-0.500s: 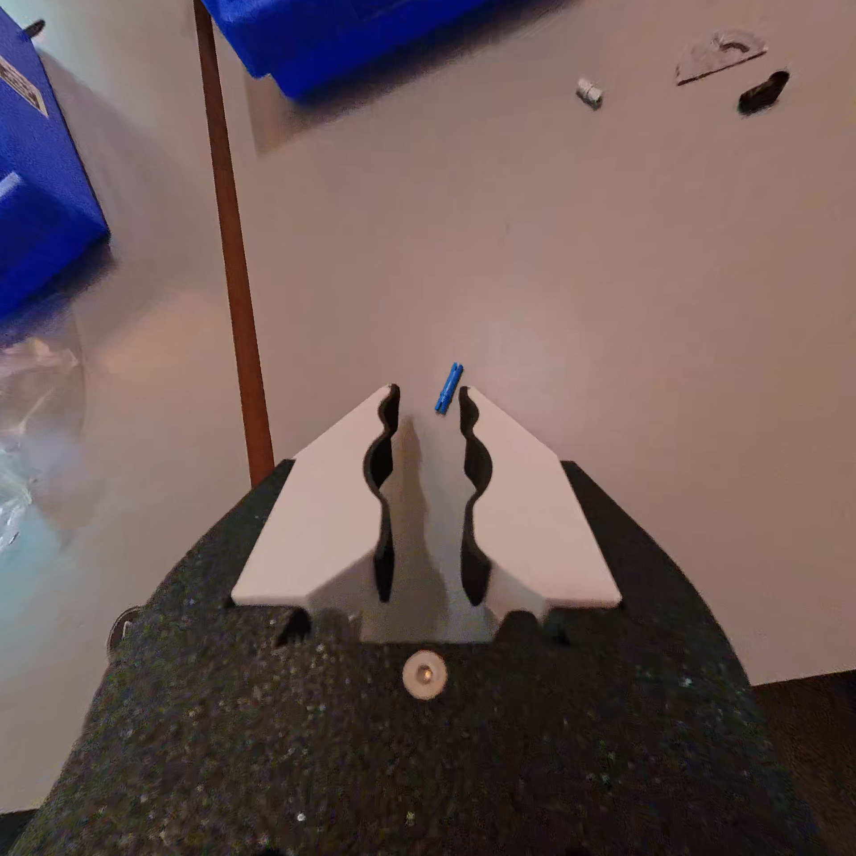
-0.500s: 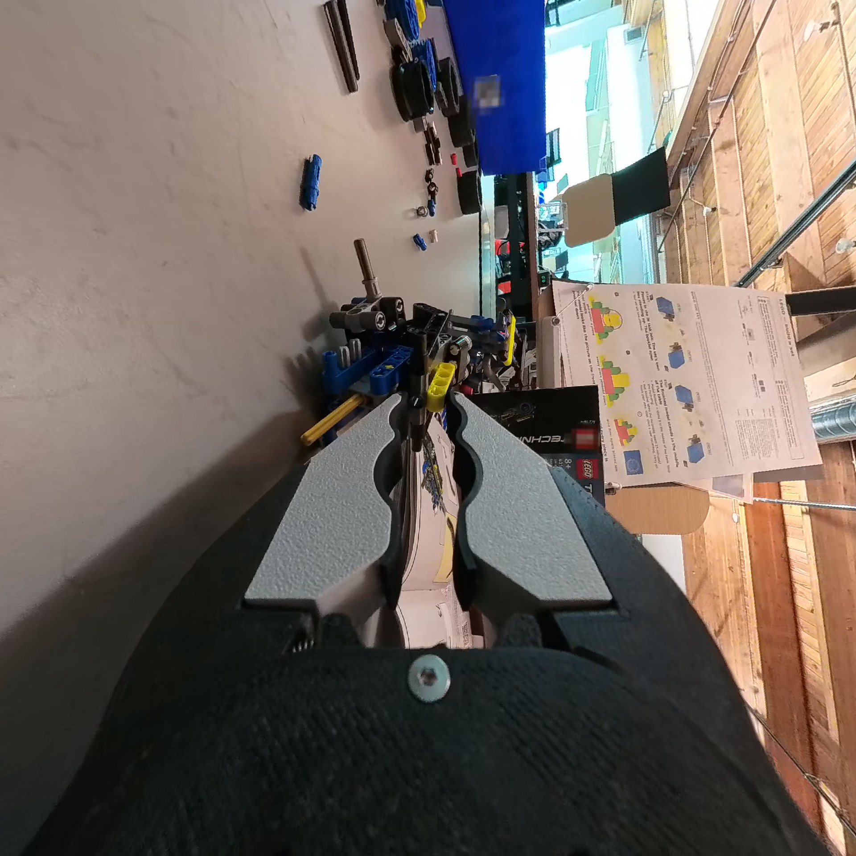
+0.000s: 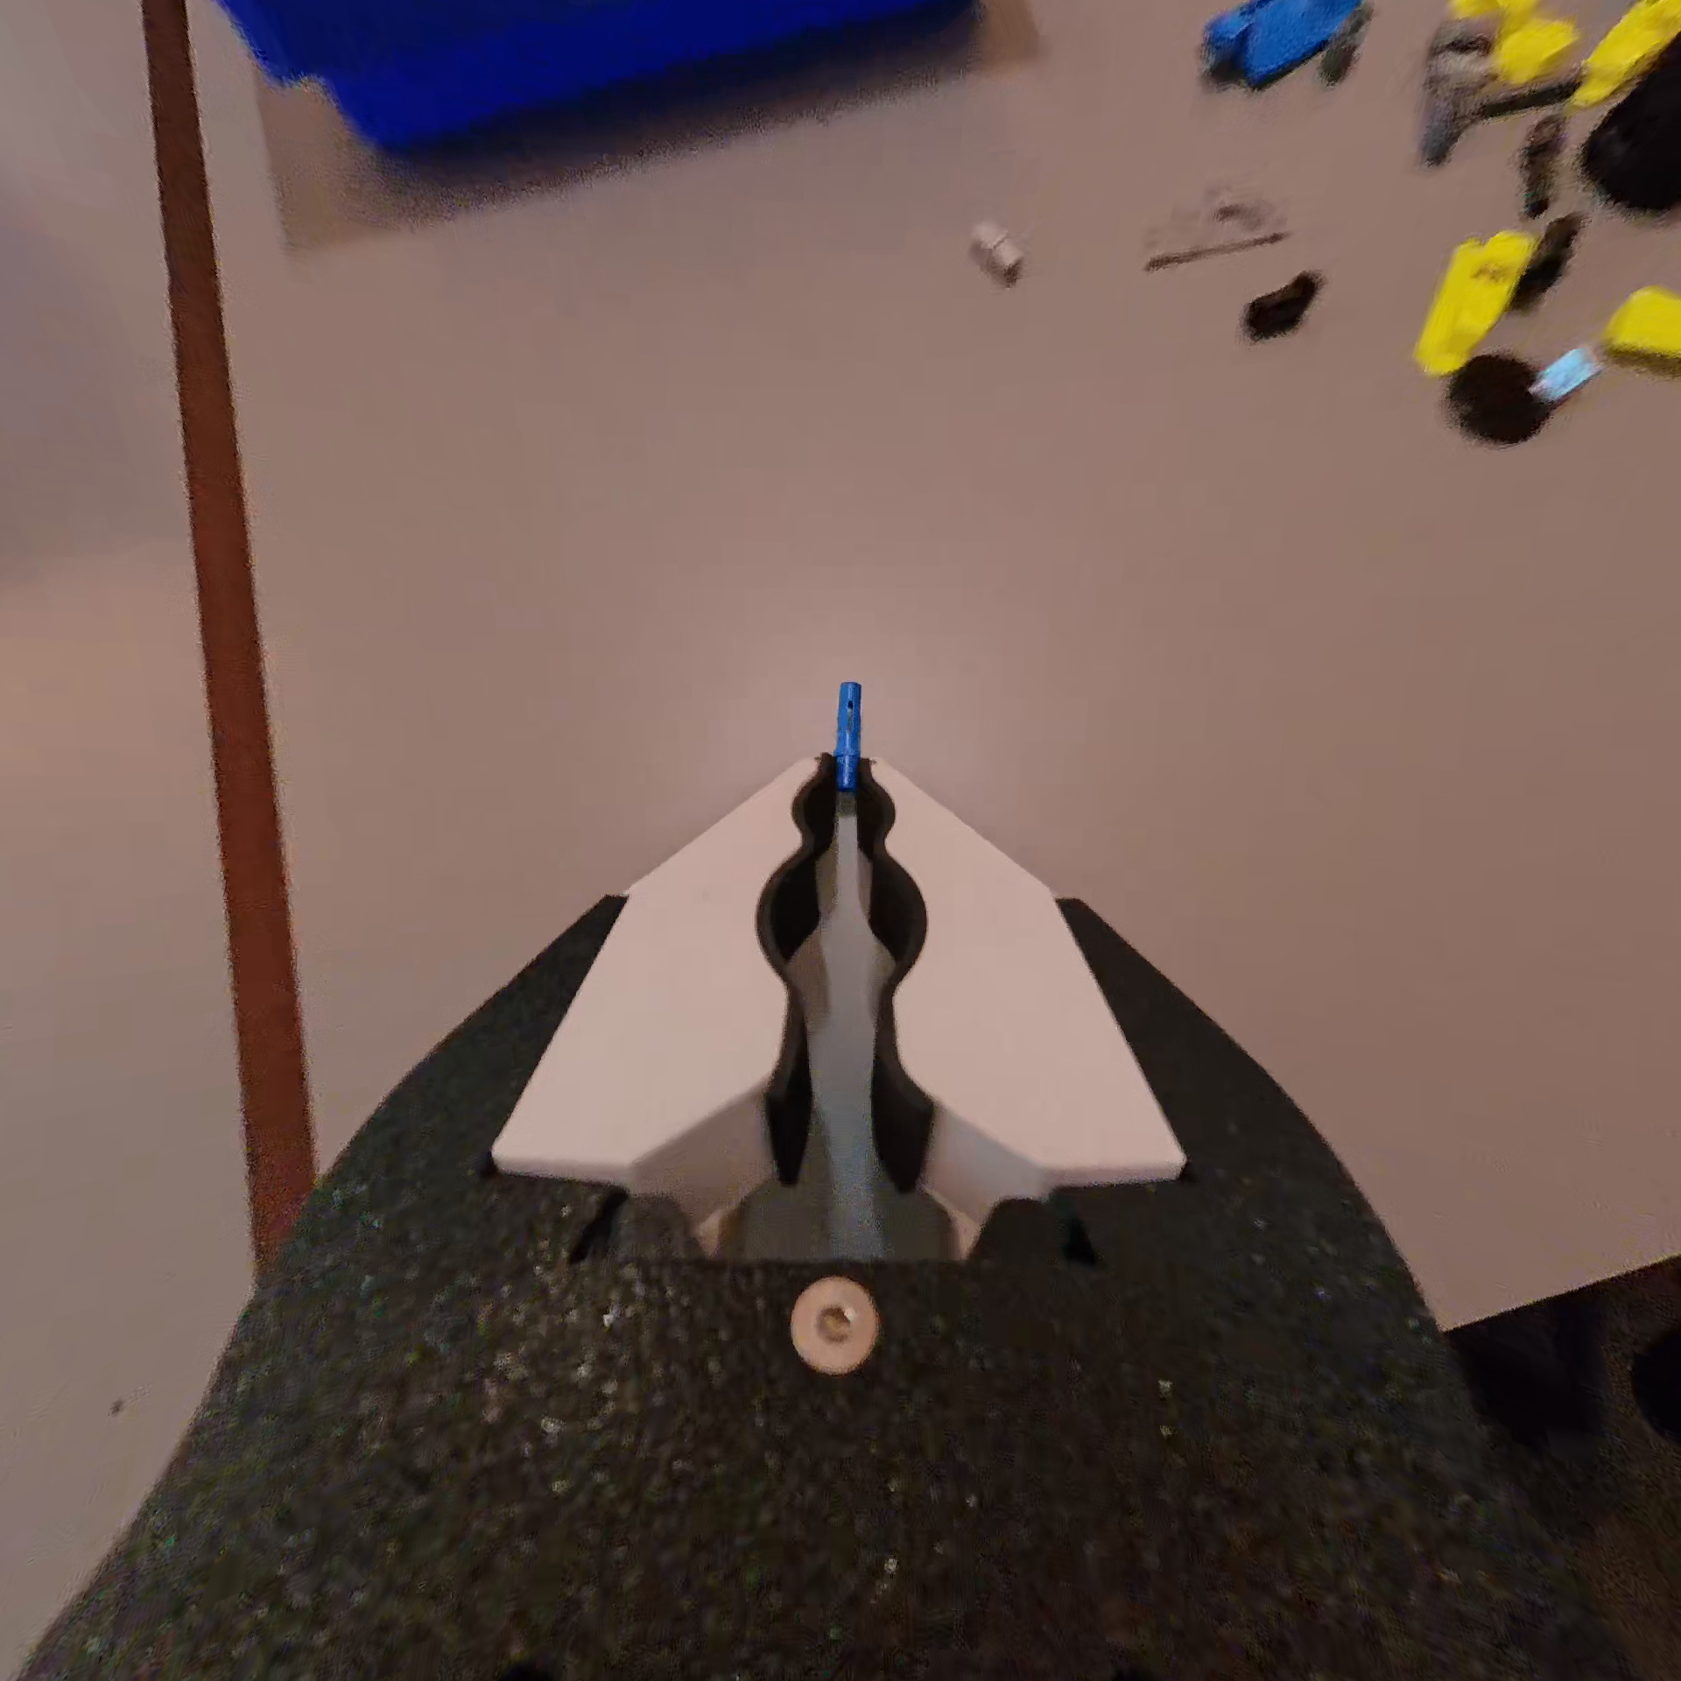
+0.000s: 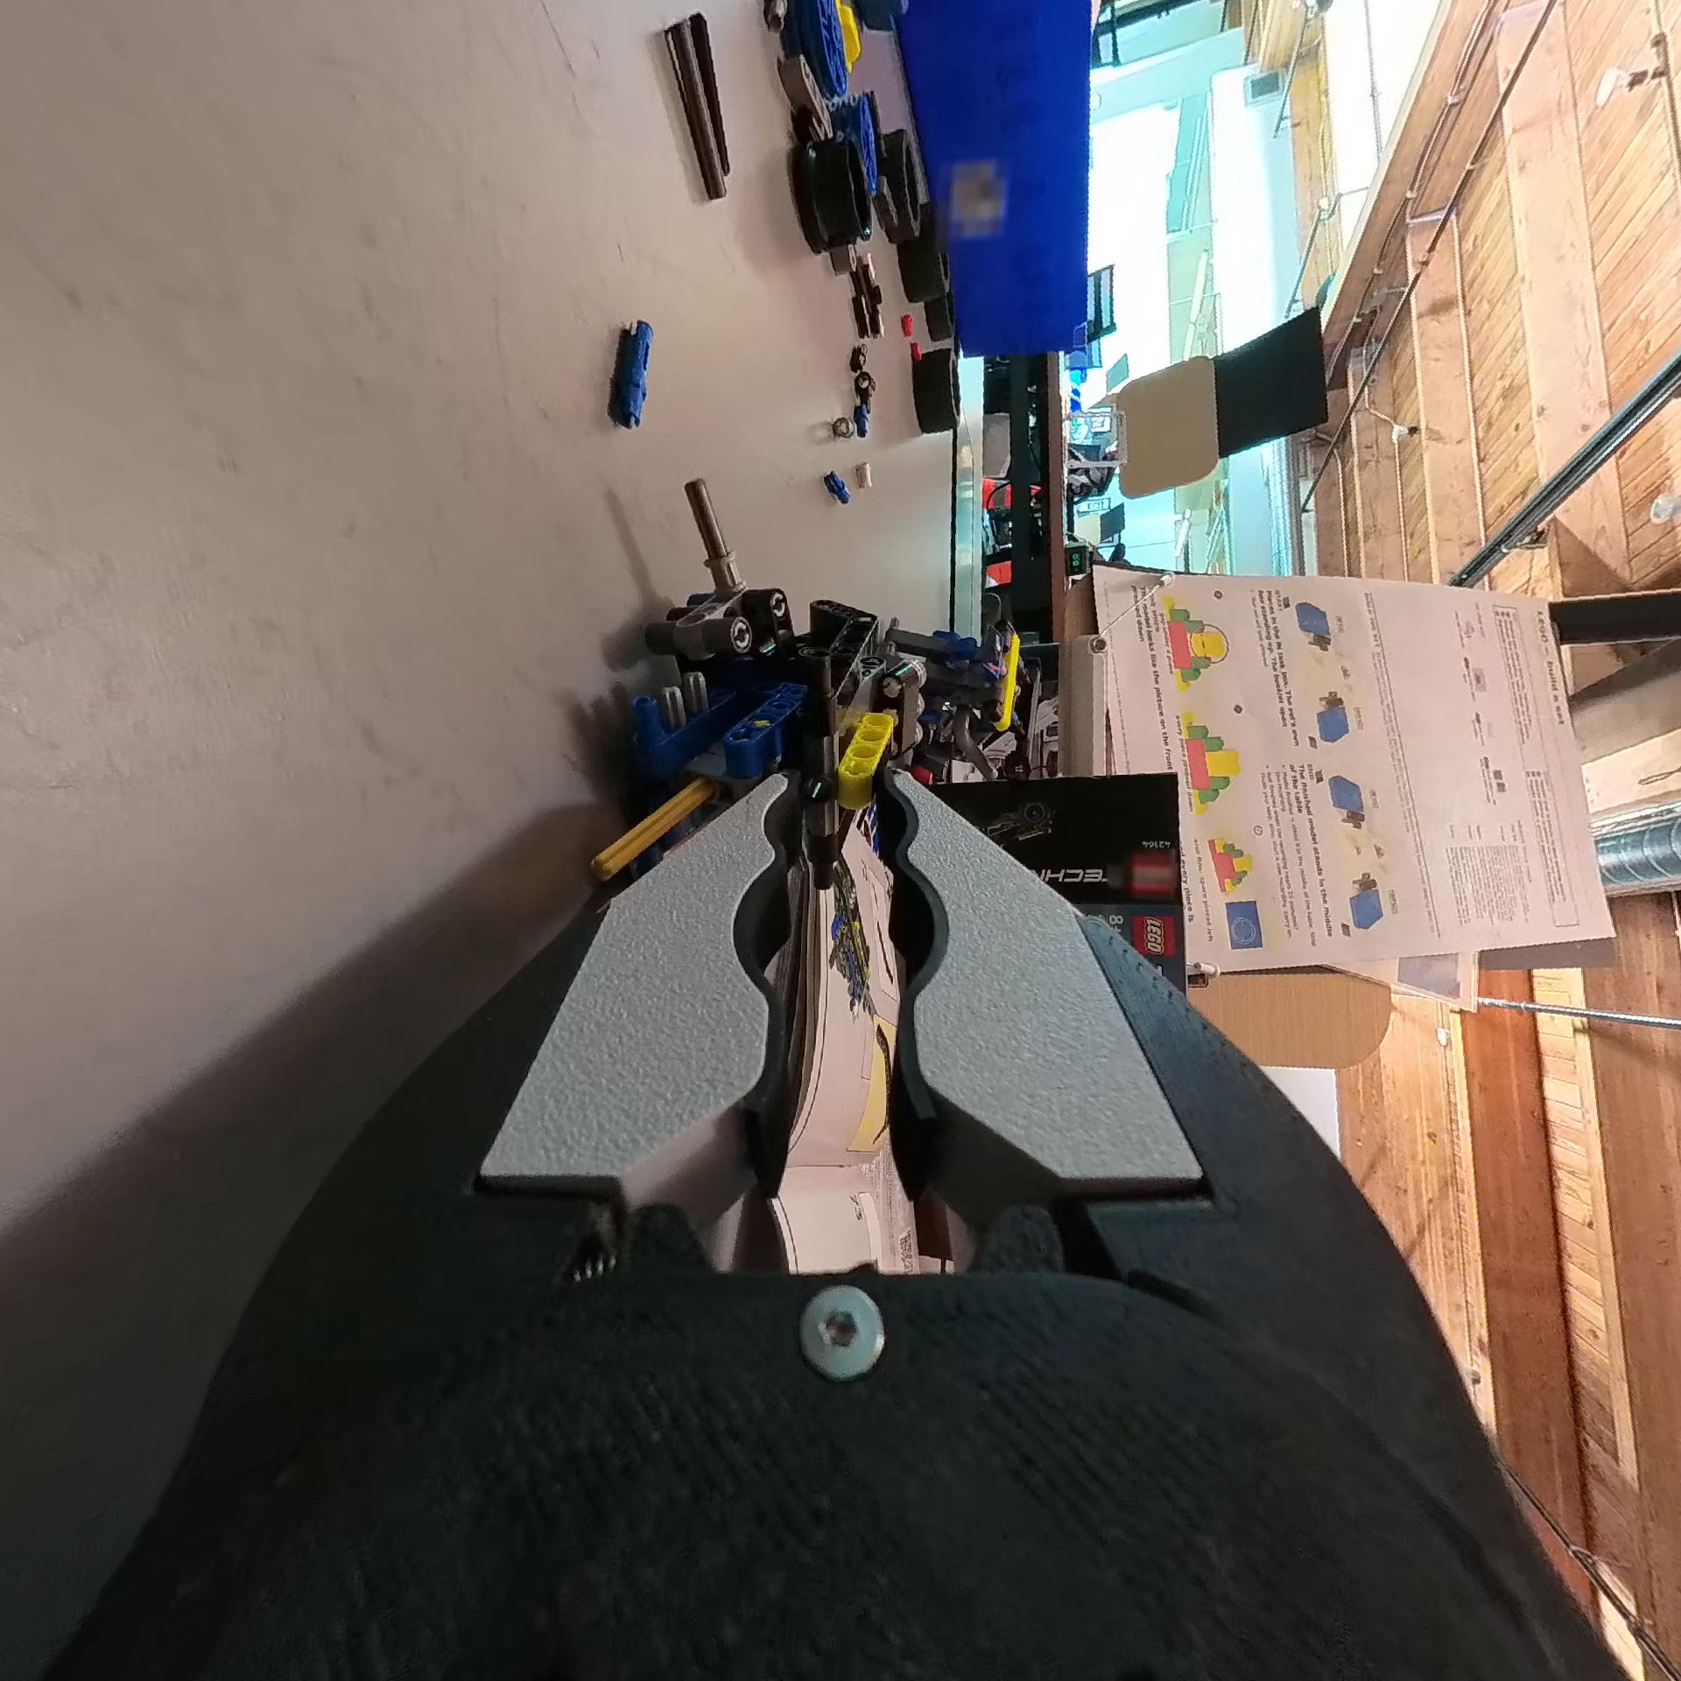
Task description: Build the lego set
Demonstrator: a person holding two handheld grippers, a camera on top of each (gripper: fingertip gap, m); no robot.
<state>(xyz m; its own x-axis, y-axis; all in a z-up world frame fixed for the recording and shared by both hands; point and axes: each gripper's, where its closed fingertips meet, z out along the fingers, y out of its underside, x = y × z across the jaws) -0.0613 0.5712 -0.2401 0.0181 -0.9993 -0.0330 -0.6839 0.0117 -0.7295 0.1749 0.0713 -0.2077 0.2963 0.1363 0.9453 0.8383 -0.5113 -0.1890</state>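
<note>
The left gripper had its fingers pinching a small blue pin by one end, above the surface. Light, stiff, likely slippery. The right gripper clamped the toy-brick model by its yellow beam and black axle.

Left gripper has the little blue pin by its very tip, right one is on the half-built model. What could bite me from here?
1. The blue pin is pinched only at the left gripper's fingertips, most of it sticking out; a bump could twist it or pop it free.
2. The right gripper has just a thin dark axle and a yellow beam of the model between its fingers; pushing the pin in could shift the model.
</note>
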